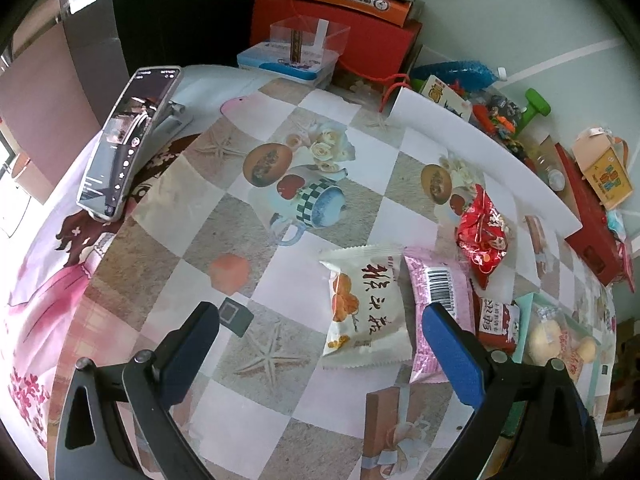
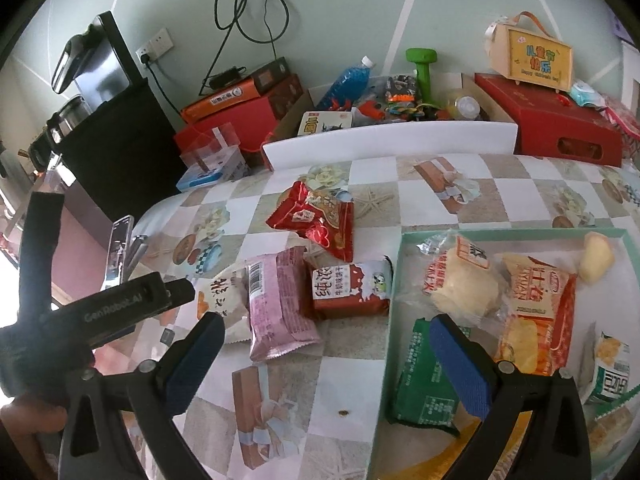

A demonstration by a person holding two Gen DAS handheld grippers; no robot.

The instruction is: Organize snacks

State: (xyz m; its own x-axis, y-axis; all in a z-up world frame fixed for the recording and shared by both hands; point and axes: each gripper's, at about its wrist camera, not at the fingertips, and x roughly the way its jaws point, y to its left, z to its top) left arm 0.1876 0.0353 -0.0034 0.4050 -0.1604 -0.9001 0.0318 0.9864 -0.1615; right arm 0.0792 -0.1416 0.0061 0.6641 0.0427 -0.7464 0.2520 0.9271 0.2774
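Four snack packets remain loose on the surface, left of the tray.
We find the left hand-held gripper [image 1: 320, 340] spread and empty, nearest the white packet [image 1: 366, 312], whose long axis runs straight ahead between its jaws; the tray [image 2: 394, 280] lies rightward.

tray [image 2: 394, 280]: right and near sides cut by right wrist frame edge | green packet [image 2: 420, 376]: partly behind a gripper finger | white packet [image 2: 218, 300]: half under pink packet [image 2: 276, 304] | phone [image 1: 120, 148]: screen text too small to read
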